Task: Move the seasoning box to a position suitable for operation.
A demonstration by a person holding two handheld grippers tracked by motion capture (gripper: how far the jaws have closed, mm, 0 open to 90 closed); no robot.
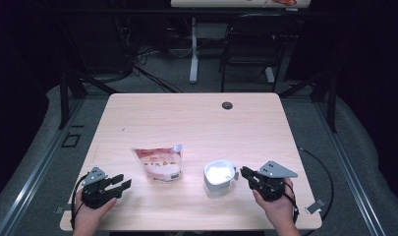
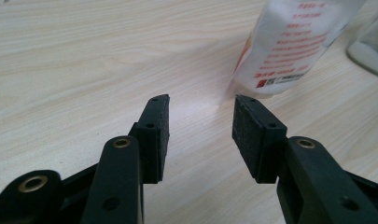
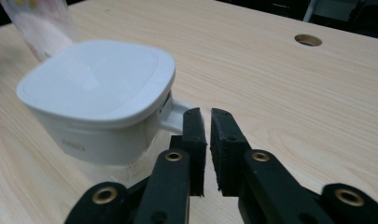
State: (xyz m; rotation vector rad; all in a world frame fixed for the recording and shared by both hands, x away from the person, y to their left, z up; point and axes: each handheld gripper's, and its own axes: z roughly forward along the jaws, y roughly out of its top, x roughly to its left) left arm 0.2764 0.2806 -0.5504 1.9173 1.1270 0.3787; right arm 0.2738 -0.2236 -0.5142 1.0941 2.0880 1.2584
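The right claw [image 1: 244,173] hovers just beside the handle tab of a lidded white container [image 1: 219,176], its jaws drawn nearly together with only a sliver of gap and nothing between them. In the right gripper view the container [image 3: 98,100] sits on the pale wood table [image 1: 196,118], its small handle [image 3: 176,116] pointing at the black pads [image 3: 195,135]; whether they touch the tab cannot be told. The left claw [image 1: 122,181] rests low near the table's front edge, jaws standing well apart and empty, aimed toward a printed pouch [image 1: 159,163] that lies left of the container, near but apart from it. In the left gripper view the pouch [image 2: 294,42] stands just past the pads [image 2: 254,135].

The work appears to be at the approach stage: neither item is gripped. A next move would likely call for the right claw to open and settle around the handle before closing.

Open table stretches behind both items to the cable hole [image 1: 227,105]; the front edge lies close beneath both hands.
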